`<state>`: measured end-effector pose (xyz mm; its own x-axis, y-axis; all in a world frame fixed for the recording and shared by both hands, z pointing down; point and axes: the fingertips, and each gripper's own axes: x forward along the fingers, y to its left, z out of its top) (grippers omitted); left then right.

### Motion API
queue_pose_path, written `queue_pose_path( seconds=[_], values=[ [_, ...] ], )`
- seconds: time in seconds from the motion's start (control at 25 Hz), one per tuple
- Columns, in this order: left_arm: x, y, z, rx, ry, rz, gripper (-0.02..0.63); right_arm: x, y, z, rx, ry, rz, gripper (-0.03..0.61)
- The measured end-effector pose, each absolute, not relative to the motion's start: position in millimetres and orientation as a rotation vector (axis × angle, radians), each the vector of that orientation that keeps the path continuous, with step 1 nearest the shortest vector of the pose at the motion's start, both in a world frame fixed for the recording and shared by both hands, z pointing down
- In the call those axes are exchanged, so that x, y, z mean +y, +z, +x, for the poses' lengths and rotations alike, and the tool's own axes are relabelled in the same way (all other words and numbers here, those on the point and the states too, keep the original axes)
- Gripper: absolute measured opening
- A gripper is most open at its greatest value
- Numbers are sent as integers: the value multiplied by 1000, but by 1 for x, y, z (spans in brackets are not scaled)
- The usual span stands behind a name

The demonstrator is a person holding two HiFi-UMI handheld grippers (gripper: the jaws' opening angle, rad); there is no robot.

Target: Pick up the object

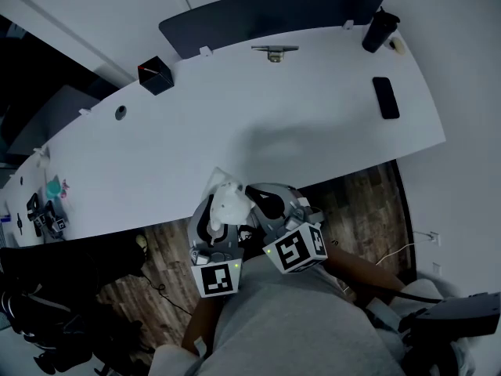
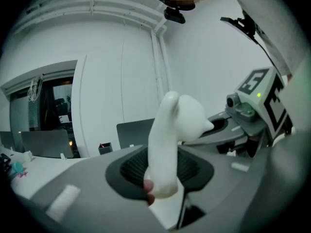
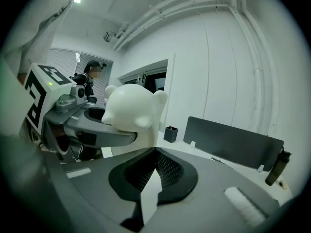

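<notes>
1. Step in hand, by the look of it: pick-up done, figure off the desk and in the grip.
2. Left gripper [image 2: 163, 181] clamped wide on a glossy white bear-shaped figure [image 2: 171, 130], upright between the jaws, head above the pads.
3. Right gripper [image 3: 155, 154] fully closed on nothing, just beside the left one, tips near the figure's head.
4. Held clear of the long white desk [image 1: 297, 124], ahead of both grippers.
5. Next, probably: steady squeeze, level wrist; slick and top-heavy, so likely to pivot in the pads.
</notes>
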<state>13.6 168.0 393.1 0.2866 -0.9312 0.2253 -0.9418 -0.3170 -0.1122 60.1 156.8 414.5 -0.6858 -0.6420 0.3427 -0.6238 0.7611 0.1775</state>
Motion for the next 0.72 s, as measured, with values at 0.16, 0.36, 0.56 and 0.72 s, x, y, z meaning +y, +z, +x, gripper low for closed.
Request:
queue_pose_path(
  seconds=[0.16, 0.36, 0.56, 0.72],
  values=[
    [174, 389, -6, -1813, 347, 2481, 140, 163, 414, 40, -2560, -40, 966, 2],
    [185, 388, -25, -1795, 302, 2488, 140, 171, 412, 23, -2520, -61, 976, 2],
    [196, 388, -38, -1778, 263, 2502, 140, 184, 411, 8, -2491, -83, 989, 2],
    [208, 388, -49, -1753, 235, 2510, 140, 200, 413, -2, -2468, -68, 1008, 2]
  ],
)
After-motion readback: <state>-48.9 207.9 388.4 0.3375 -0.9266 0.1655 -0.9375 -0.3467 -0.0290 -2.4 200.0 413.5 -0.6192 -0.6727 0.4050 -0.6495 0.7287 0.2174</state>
